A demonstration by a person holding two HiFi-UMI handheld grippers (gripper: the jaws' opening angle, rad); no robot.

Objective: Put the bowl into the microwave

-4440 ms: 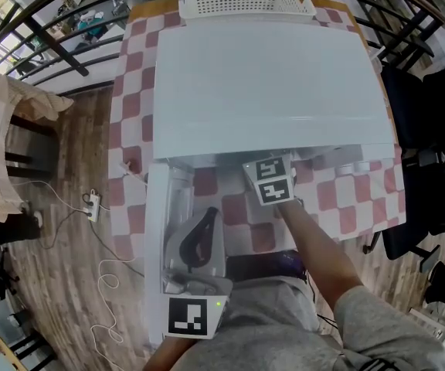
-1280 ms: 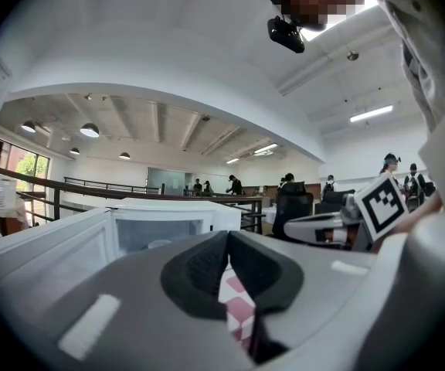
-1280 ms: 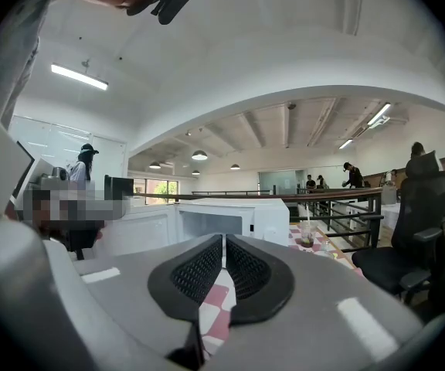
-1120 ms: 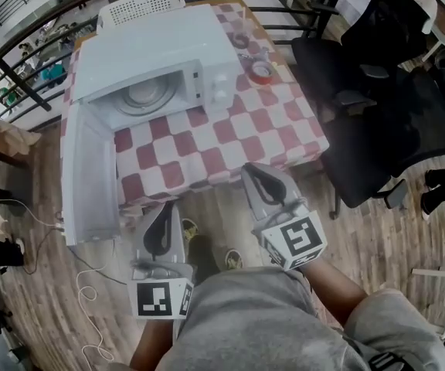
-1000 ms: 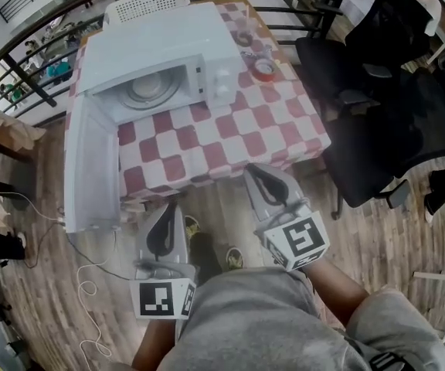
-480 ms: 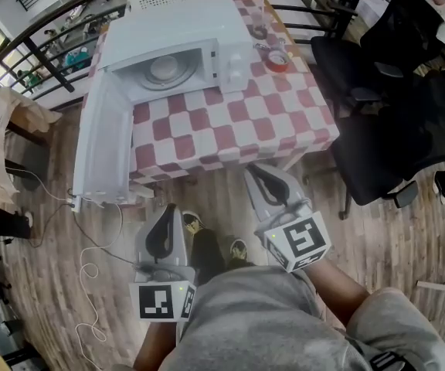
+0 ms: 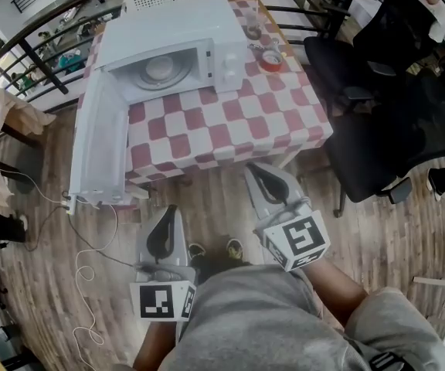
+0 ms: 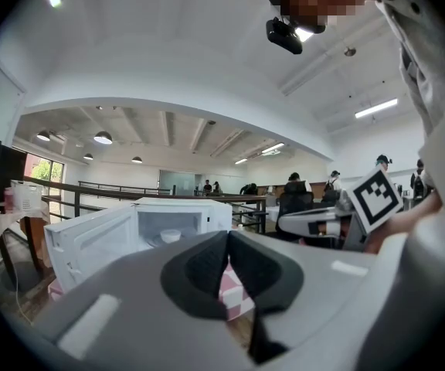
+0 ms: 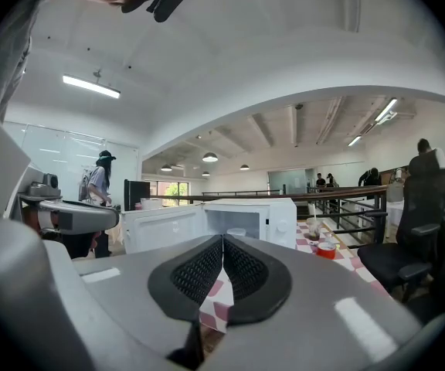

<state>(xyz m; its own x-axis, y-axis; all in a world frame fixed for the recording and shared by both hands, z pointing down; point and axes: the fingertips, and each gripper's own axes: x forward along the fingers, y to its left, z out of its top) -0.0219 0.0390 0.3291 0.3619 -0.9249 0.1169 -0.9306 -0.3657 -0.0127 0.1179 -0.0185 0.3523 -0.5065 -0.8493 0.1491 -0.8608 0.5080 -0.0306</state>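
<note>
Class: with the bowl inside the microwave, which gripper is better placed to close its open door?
Left, probably: the left gripper sits nearer the open door, which swings out on that side; the right gripper is farther across. Both jaws are shut, empty.

Grey T-shirt [image 7: 246, 323], short sleeve [image 7: 381, 327] behind the right gripper [image 7: 251, 168]. Right and left gripper [image 7: 171, 210] alike: pale grey moulded shells, black ribbed pads [image 9: 195, 273] set in a teardrop recess. White cube [image 7: 297, 240] with black square markers at each rear end
</note>
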